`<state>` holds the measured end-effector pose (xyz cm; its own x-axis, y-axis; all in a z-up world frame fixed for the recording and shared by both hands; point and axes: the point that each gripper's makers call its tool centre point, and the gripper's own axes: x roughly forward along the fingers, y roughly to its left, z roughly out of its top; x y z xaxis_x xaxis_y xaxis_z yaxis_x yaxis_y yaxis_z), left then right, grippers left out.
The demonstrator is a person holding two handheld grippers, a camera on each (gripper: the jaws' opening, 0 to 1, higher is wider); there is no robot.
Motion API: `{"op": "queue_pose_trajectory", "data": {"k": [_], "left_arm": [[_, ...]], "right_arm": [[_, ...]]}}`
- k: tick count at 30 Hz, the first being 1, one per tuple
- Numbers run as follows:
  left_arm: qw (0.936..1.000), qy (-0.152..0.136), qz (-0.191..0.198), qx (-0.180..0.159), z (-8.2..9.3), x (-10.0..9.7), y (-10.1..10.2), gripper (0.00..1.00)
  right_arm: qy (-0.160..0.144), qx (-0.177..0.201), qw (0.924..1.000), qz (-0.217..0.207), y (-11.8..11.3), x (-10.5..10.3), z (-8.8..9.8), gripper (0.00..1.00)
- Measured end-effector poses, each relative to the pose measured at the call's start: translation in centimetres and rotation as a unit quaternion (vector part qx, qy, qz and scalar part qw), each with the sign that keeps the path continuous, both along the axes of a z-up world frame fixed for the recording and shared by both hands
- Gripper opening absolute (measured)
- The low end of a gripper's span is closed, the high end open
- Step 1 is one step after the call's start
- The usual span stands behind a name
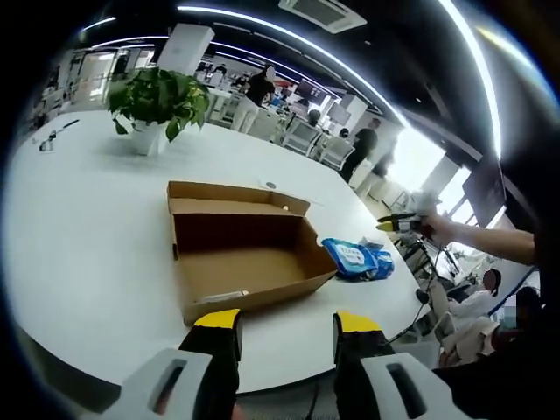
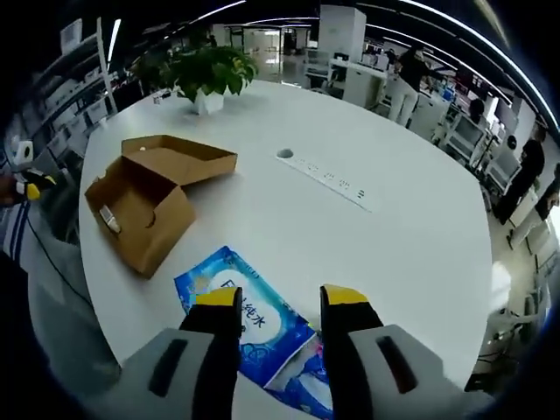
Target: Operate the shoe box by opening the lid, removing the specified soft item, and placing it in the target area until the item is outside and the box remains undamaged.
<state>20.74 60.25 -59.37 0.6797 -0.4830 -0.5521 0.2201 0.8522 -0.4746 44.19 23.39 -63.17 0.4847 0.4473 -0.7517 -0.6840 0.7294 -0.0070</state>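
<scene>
The brown cardboard shoe box (image 1: 245, 254) lies open on the white table, its lid (image 1: 236, 197) folded back. A blue soft pack of wipes (image 1: 357, 260) rests on the table just to the right of the box, outside it. My left gripper (image 1: 287, 325) hovers open off the near table edge, in front of the box. My right gripper (image 2: 280, 302) is open above the blue pack (image 2: 249, 319), apart from it. The box (image 2: 144, 206) sits to its left with a small white item (image 2: 109, 219) inside. A hand holds the right gripper (image 1: 402, 223) beyond the pack.
A potted plant (image 1: 157, 105) stands at the far side of the table (image 1: 87, 227). A socket strip (image 2: 328, 179) is set into the tabletop. Chairs and people (image 1: 363, 149) are beyond the table. The left gripper (image 2: 26, 188) shows past the table edge.
</scene>
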Motion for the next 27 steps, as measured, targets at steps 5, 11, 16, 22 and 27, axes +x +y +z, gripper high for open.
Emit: {"op": "queue_pose_trajectory", "data": {"k": [5,11,16,22,27], "left_arm": [[1.0,-0.001,-0.002,0.004,0.0,0.0,0.3,0.42],[1.0,0.0,-0.003,0.004,-0.3,0.0,0.5,0.42],[1.0,0.0,-0.001,0.003,-0.3,0.0,0.8,0.42],[1.0,0.002,-0.001,0.002,-0.6,0.3,0.9,0.42],[1.0,0.002,-0.006,0.001,-0.7,0.8,0.6,0.42]], "right_arm": [[-0.006,0.023,0.9995,0.019,3.8,-0.4,0.7,0.34],[-0.022,0.078,0.9966,0.019,7.7,-0.4,1.7,0.32],[-0.022,0.106,0.9935,0.035,10.8,-1.4,1.7,0.32],[-0.019,0.137,0.9891,0.051,14.1,-3.0,1.8,0.34],[-0.013,0.155,0.9855,0.069,17.0,-4.9,1.7,0.35]]}}
